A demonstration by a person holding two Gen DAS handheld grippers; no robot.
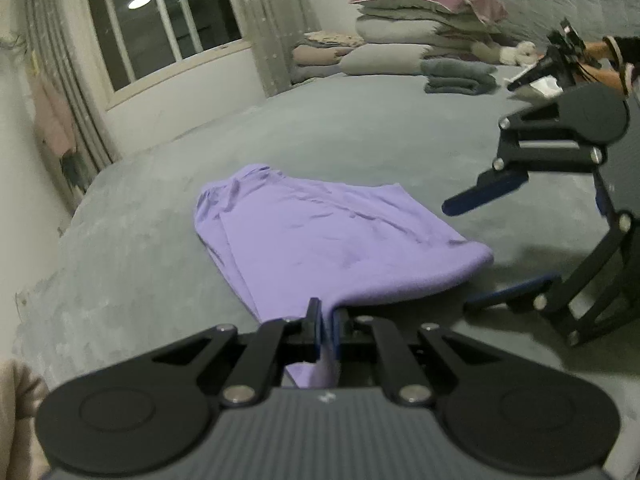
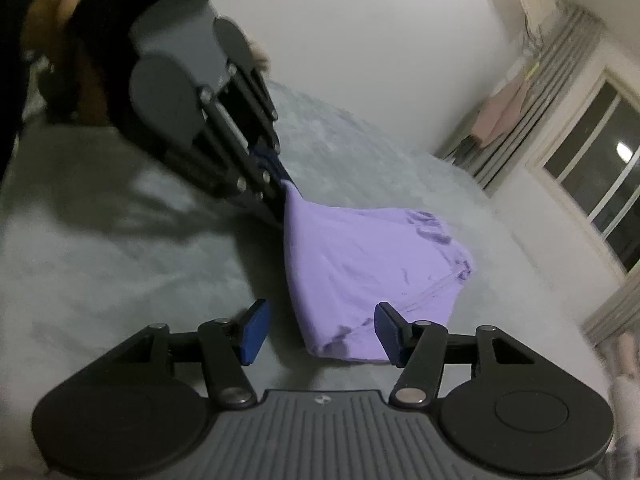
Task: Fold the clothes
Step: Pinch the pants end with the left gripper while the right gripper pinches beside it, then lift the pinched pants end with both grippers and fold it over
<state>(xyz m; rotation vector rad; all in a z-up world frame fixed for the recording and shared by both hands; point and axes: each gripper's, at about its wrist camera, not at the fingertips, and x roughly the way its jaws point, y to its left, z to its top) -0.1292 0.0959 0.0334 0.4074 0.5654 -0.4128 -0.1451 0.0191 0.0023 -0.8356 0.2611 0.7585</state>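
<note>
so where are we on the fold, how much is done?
Done: the purple garment already lies doubled in layers on the grey bedspread. In hand: the left gripper is shut on its near corner; the right gripper is open at the other corner, gripping nothing. Left: probably one more fold, then placing it, maybe by the folded grey towels.
</note>
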